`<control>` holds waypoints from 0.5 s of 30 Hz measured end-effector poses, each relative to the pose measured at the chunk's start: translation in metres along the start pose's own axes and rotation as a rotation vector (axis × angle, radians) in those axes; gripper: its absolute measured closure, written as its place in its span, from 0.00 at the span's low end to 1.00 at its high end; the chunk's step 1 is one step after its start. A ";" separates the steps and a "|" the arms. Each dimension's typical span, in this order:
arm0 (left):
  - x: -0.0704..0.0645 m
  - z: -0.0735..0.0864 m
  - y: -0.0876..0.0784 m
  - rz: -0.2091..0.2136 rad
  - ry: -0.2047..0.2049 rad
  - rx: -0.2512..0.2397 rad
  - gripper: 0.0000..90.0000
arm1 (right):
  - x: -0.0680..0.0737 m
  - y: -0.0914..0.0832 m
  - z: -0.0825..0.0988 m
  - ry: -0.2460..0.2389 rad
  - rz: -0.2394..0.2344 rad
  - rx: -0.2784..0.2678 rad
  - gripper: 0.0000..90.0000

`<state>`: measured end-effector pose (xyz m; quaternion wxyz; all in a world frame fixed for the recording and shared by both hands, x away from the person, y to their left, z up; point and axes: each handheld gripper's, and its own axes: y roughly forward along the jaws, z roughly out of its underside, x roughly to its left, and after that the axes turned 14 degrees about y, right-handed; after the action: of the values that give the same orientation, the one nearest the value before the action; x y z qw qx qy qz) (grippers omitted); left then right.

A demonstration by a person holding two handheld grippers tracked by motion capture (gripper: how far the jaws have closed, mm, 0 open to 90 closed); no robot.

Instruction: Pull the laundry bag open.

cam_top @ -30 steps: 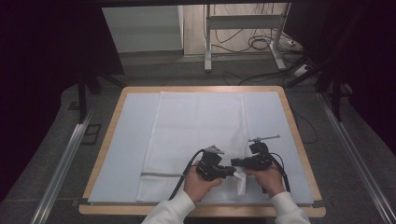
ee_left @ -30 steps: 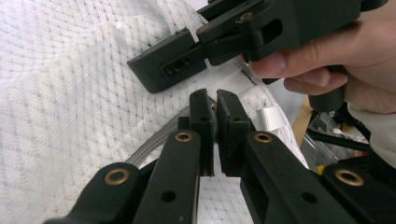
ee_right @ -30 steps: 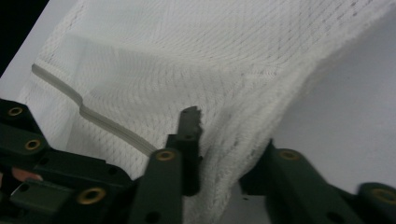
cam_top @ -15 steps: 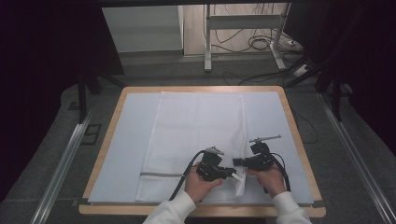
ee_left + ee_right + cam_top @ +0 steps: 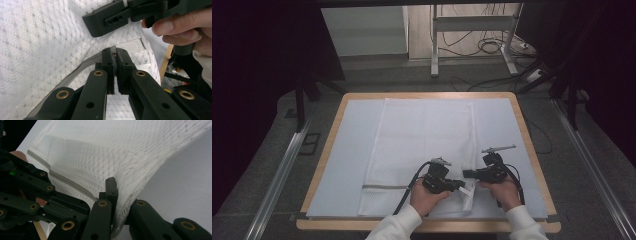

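A white mesh cloth (image 5: pixel 422 135) with a grey band (image 5: pixel 384 187) near its front hem lies flat on a pale blue mat (image 5: pixel 349 150). Both grippers meet at its front right corner. My left gripper (image 5: pixel 461 186) points right, and in the left gripper view its jaws (image 5: pixel 115 53) are shut on the cloth (image 5: pixel 37 37) where the grey band (image 5: pixel 82 67) ends. My right gripper (image 5: pixel 468 174) points left. In the right gripper view, the right gripper (image 5: pixel 117 187) is shut on the lifted edge of the cloth (image 5: pixel 100 152), which drapes over one jaw.
The mat covers a wooden-edged table (image 5: pixel 532 150). Metal rails (image 5: pixel 282 175) run along the floor on both sides. Behind the table stand a desk frame (image 5: pixel 434 45) and loose cables (image 5: pixel 492 47). The other gripper (image 5: pixel 112 20) hangs close above my left jaws.
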<state>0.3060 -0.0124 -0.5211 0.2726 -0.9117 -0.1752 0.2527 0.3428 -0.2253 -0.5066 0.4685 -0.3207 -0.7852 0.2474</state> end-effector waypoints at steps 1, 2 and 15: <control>0.001 0.001 0.000 0.003 -0.007 -0.003 0.96 | 0.000 0.000 0.000 -0.002 -0.001 -0.001 0.98; 0.002 0.001 0.000 0.007 -0.012 -0.004 0.96 | 0.000 0.000 0.001 -0.004 -0.003 0.000 0.98; 0.008 0.003 0.001 0.005 -0.027 0.002 0.96 | -0.001 -0.001 0.003 -0.013 -0.006 0.007 0.98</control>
<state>0.3113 -0.0083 -0.5265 0.2706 -0.9084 -0.1761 0.2657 0.3404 -0.2272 -0.5075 0.4651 -0.3152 -0.7883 0.2507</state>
